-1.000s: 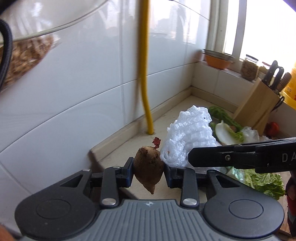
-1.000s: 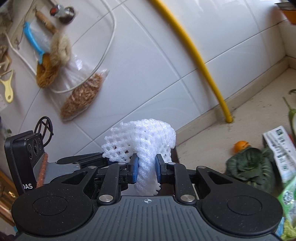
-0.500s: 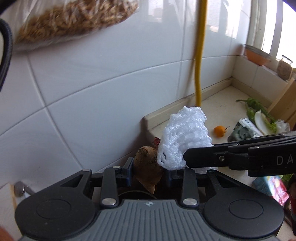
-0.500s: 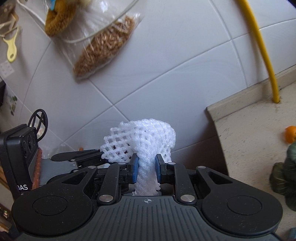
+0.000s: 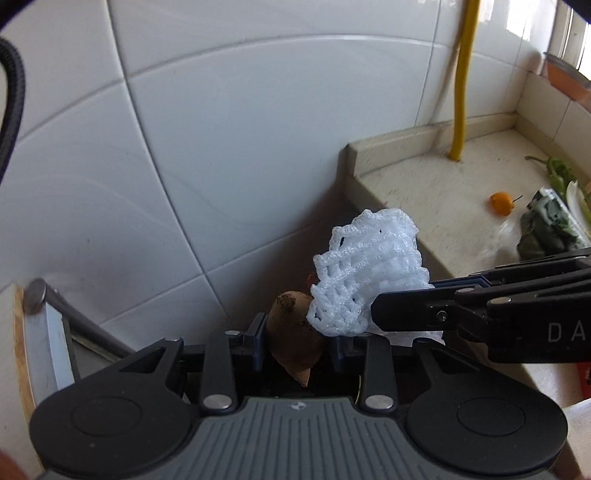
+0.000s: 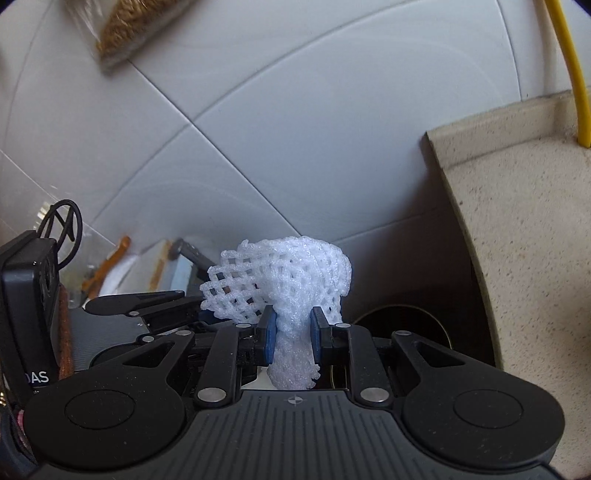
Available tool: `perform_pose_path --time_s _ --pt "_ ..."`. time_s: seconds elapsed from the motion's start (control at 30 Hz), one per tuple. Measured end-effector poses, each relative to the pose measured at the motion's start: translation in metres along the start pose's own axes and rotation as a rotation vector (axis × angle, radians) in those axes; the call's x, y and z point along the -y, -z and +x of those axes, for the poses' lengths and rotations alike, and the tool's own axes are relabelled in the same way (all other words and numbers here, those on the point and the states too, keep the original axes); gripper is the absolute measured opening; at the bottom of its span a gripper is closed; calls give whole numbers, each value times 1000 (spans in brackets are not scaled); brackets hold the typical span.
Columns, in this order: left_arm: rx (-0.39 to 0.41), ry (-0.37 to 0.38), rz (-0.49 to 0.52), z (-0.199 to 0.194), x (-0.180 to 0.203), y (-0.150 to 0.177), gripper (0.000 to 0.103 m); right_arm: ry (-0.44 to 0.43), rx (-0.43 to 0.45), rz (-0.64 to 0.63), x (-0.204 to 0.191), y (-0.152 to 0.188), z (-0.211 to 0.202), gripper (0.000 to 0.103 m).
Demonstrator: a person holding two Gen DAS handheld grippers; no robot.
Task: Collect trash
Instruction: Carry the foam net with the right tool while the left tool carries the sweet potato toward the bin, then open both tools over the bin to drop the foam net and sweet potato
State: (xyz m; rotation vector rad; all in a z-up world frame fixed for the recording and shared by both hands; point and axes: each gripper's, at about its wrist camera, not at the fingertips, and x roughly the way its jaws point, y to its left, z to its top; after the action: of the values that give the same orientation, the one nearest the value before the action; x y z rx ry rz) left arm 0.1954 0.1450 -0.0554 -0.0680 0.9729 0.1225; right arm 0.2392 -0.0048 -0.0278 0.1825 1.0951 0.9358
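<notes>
My left gripper (image 5: 297,345) is shut on a brown sweet potato scrap (image 5: 293,341) with a pointed lower end. My right gripper (image 6: 292,341) is shut on a white foam fruit net (image 6: 284,284), whose mesh fans out above the blue pads. In the left wrist view the same foam net (image 5: 369,280) sits just right of the potato, with the right gripper's black body coming in from the right. Both grippers hang off the counter's left end, over a dark gap beside the tiled wall. A dark round opening (image 6: 402,325) shows below the right gripper.
The beige counter (image 5: 436,192) lies to the right, carrying a small orange fruit (image 5: 501,203), a green pepper (image 5: 557,171) and wrapped greens (image 5: 550,225). A yellow pipe (image 5: 461,92) runs up the white tiled wall. A bag of grain (image 6: 136,26) hangs upper left.
Both grippers have moved left and down, off the counter's end into the gap by the wall, each holding its item. The counter has slid to the right of both views.
</notes>
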Motion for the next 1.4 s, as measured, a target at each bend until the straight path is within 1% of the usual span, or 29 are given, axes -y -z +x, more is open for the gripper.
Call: perform_pose_path --time_s 0.2,0.4,0.7,1.03,1.13,1.23,1.3,1.4 --pt "-55 -31 -6 23 -7 12 30 38 -54 6 5 2 25 25" --pt "-118 -39 -20 48 -14 22 30 77 -107 22 15 8 47 25" --pt "-176 -67 -21 76 -23 26 31 145 -166 37 29 12 78 25" --pt "-246 -68 -17 109 -30 31 31 213 -238 69 43 14 121 25" --pt "-254 -73 -10 117 -29 31 31 228 -254 75 48 16 131 25" --pt "-263 -71 -4 124 -30 29 31 241 -271 86 50 16 139 27" --pt "-272 -69 1 128 -29 30 33 240 -297 92 50 16 147 37" --pt "-290 -71 10 133 -28 31 34 238 -302 99 51 17 153 40"
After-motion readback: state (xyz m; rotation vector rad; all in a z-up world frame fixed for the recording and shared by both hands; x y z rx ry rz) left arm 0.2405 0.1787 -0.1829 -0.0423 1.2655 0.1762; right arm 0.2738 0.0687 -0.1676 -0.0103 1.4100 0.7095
